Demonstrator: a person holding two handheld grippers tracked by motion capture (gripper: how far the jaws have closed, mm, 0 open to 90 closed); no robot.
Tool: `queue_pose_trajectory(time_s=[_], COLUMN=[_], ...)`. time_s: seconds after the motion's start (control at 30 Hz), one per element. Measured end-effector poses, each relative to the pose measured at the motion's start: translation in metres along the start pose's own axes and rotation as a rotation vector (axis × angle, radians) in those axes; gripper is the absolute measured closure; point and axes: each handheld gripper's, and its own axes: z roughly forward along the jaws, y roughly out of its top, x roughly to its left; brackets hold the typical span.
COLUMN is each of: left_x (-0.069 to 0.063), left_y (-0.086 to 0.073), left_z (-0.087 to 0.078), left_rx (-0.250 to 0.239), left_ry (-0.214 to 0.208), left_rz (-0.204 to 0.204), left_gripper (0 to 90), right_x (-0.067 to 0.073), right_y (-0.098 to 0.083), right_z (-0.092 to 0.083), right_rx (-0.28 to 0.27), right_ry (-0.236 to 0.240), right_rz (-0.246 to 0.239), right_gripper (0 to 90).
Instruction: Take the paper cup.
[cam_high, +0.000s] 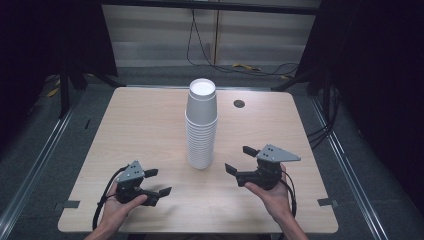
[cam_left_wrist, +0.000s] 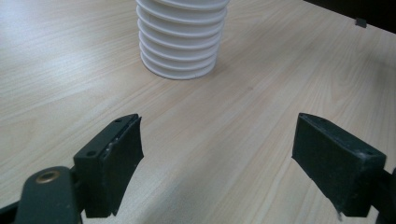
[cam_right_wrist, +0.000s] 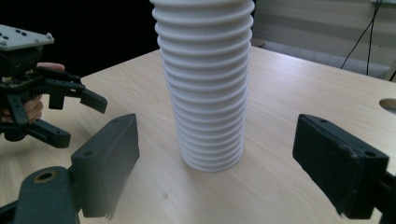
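Reaching for the cup stack (cam_high: 202, 125) at frame centre, both the left hand-held gripper (cam_high: 159, 182) and right hand-held gripper (cam_high: 240, 159) are released; close squarely on the top cup's wall.

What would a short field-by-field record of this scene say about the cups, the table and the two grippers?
Cups: tall stack of white paper cups, upside down, standing upright mid-table
Table: light wooden tabletop with a round cable hole near its far edge
Left gripper: left gripper, jaws apart, nothing between them, short of the stack
Right gripper: right gripper, jaws apart, facing the stack, not touching it
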Motion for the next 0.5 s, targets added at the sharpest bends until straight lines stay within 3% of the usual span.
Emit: queue_pose_trajectory(time_s=[0.5], left_x=[0.0], left_y=[0.0], left_z=[0.001], left_rx=[0.006], left_ry=[-0.002], left_rz=[-0.008], left_gripper=[15.9], right_x=[-0.002], right_y=[0.028], right_z=[0.005], right_rx=[-0.046], right_ry=[0.007], right_rz=[-0.01], right_gripper=[13.7])
